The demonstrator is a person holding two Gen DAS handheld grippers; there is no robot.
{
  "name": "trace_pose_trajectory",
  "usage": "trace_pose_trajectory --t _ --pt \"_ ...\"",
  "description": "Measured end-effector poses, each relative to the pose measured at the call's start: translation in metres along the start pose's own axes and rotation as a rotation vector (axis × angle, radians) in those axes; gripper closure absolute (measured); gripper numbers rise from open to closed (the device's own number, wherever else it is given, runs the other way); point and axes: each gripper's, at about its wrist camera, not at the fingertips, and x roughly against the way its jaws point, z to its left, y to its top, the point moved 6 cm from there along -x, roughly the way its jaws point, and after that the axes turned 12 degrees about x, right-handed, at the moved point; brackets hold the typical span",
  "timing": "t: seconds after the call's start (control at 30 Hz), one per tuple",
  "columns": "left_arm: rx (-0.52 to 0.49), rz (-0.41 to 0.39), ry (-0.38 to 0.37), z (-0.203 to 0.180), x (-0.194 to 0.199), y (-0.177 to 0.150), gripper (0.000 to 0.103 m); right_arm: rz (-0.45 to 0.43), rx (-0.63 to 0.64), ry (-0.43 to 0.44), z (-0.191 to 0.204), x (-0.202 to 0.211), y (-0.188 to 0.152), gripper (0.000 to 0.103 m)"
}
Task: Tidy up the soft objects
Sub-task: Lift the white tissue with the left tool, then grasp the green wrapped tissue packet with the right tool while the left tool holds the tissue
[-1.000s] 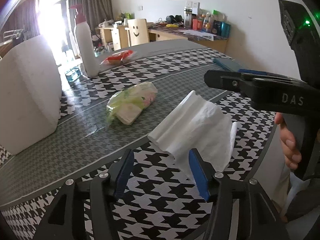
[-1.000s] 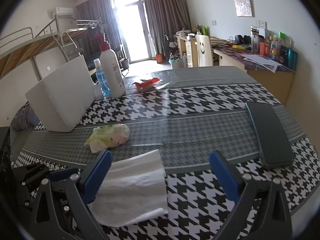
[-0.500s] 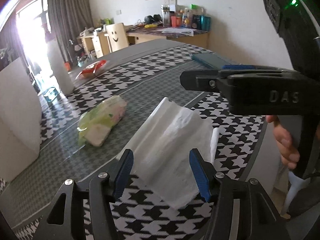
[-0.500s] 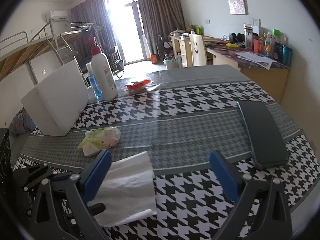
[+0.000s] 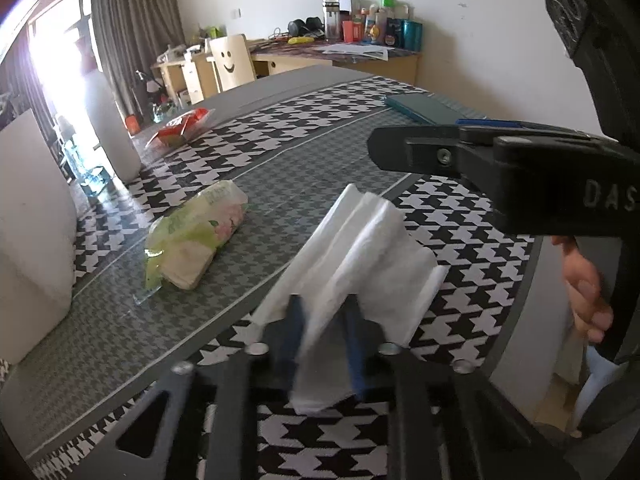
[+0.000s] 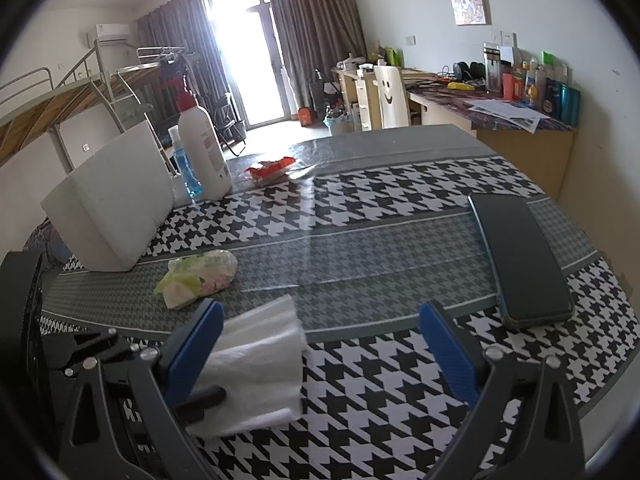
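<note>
The left tongs point(image 5: 320, 340), open half a second ago, have been closed on the crumpled white paper towel point(image 5: 360, 248) near the surface's front edge, so lifting seems possible. The right tongs point(image 6: 320, 352) are held wide open, empty.

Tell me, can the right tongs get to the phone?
Probably yes. The right tongs are open and empty, and the phone lies just ahead to their right on the table, with only bare cloth between them.
</note>
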Motion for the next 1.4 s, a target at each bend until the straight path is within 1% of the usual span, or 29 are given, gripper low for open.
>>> trace_pose_trajectory --t 0.03,0.13,0.23,0.4,0.57,0.77,0.97,1.17,1.4 --pt "0.001 -0.004 -0.001 0.001 0.001 -0.001 0.093 0.0 0.003 0.001 0.001 0.0 0.001 0.003" --pt "0.025 -0.005 -0.018 0.006 0.005 -0.004 0.097 0.003 0.008 0.006 0.004 -0.003 0.002 0.003" --pt "0.052 -0.012 -0.027 0.013 0.011 -0.007 0.097 0.008 0.012 0.011 0.009 -0.006 0.003 0.003" --pt "0.106 -0.023 -0.022 0.027 0.024 -0.012 0.097 0.007 0.03 0.034 0.022 -0.009 0.009 0.003" --pt "0.138 -0.043 -0.006 0.043 0.038 -0.017 0.097 0.002 0.063 0.056 0.038 -0.012 0.015 0.003" --pt "0.194 -0.091 0.007 0.065 0.061 -0.02 0.097 0.015 0.084 0.079 0.055 -0.021 0.02 0.003" --pt "0.233 -0.132 0.053 0.087 0.08 -0.022 0.097 0.014 0.108 0.1 0.071 -0.026 0.027 0.003" --pt "0.289 -0.15 0.077 0.11 0.088 -0.027 0.097 0.036 0.127 0.119 0.085 -0.037 0.032 0.003" --pt "0.323 -0.171 0.114 0.13 0.097 -0.029 0.097 0.057 0.152 0.152 0.098 -0.05 0.039 0.003"
